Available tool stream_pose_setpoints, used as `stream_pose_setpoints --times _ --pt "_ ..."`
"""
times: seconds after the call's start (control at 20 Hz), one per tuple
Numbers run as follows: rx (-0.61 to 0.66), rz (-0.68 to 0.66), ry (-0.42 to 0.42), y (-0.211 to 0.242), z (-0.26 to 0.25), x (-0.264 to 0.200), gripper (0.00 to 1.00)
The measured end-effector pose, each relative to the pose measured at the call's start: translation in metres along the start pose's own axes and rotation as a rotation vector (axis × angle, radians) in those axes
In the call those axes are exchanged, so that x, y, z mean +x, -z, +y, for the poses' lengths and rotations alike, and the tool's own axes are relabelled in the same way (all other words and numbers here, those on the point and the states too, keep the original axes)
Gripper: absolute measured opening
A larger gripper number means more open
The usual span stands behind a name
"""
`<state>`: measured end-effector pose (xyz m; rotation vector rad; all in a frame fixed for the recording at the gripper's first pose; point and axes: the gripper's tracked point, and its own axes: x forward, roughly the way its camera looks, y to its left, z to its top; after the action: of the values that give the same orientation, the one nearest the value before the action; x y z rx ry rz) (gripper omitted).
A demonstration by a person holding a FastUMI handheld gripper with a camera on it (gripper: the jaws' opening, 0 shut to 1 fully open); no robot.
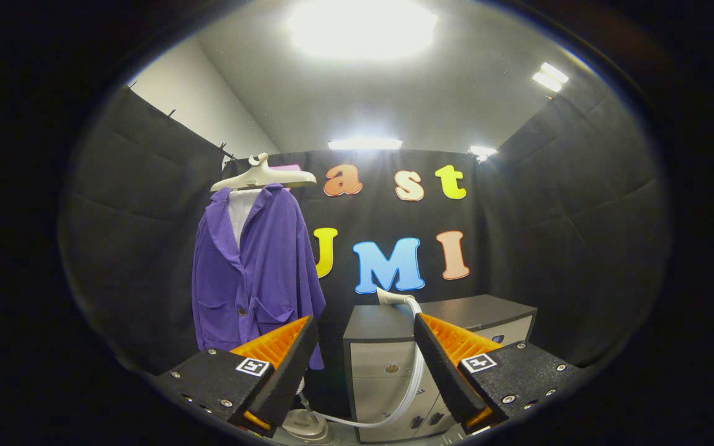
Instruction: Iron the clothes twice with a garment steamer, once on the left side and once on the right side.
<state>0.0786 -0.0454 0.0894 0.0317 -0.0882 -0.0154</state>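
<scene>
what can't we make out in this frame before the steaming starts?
- Steamer head on the dark-topped grey cabinet: only the white handle end shows; the open gripper's finger covers the rest.
- White steamer base on the floor: partly behind the other finger, so its shape is unclear.
- Purple button-up jacket on the cream hanger: lower hem covered by a finger.
- Clear hose: top end hidden.

Around me black cloth walls [555, 204] close the booth on three sides, under a pale ceiling [444, 93] with bright light panels [363, 28]. Ahead, against the back wall, stands a low cabinet [388, 378] with a dark top and pale drawer fronts.
</scene>
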Motion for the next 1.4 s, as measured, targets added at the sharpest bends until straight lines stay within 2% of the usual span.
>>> stream_pose_setpoints --times 0.5,0.75,1.1,1.4 --pt "-0.003 -0.058 -0.068 -0.048 -0.015 0.099 0.96" --pt "-0.034 -0.028 -0.123 -0.053 -0.021 0.149 0.96" --pt "-0.055 0.059 -0.126 -0.048 -0.068 0.242 0.96" --pt "0.097 0.190 -0.174 -0.024 -0.099 0.316 0.96"
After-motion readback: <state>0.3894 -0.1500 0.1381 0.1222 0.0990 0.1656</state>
